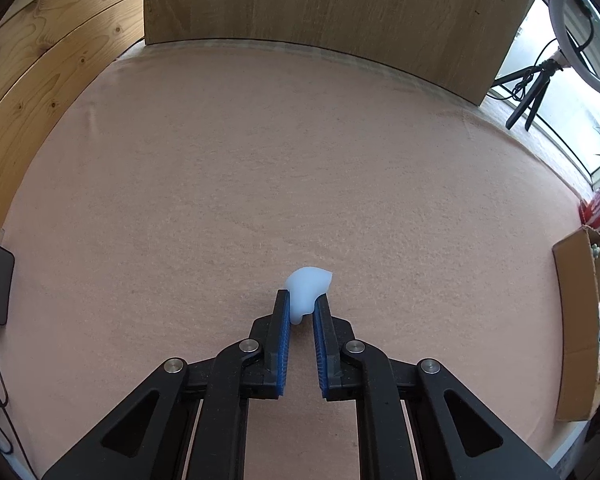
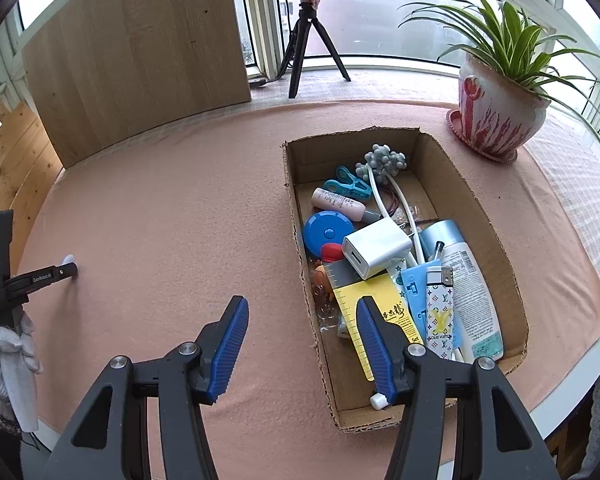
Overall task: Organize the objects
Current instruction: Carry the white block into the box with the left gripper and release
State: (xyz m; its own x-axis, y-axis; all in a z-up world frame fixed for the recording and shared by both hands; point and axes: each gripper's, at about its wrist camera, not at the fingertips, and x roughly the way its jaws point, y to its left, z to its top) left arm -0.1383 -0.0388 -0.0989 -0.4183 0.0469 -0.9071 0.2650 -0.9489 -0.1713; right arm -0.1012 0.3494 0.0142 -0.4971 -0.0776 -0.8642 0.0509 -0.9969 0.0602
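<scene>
Most of the sorting looks done: the cardboard box (image 2: 496, 216) on the right already holds a charger (image 2: 378, 250), a lighter (image 2: 440, 312), a bottle (image 2: 474, 296), a blue tape measure (image 2: 326, 234) and other small things. One pale blue soft lump (image 1: 309, 286) remains on the pink cloth (image 1: 220, 184), far left of the box. The left gripper (image 1: 302, 306) pinches it between its blue pads. The right gripper (image 2: 302, 312) hangs with jaws spread, empty, over the box's near left wall. Left to do: carry the lump over.

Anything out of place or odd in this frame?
One pale blue soft piece lies alone on the pink cloth, pinched by the left gripper, while the other small items sit jumbled in the cardboard box. The box's near rim is ragged. Nothing is spilled.
</scene>
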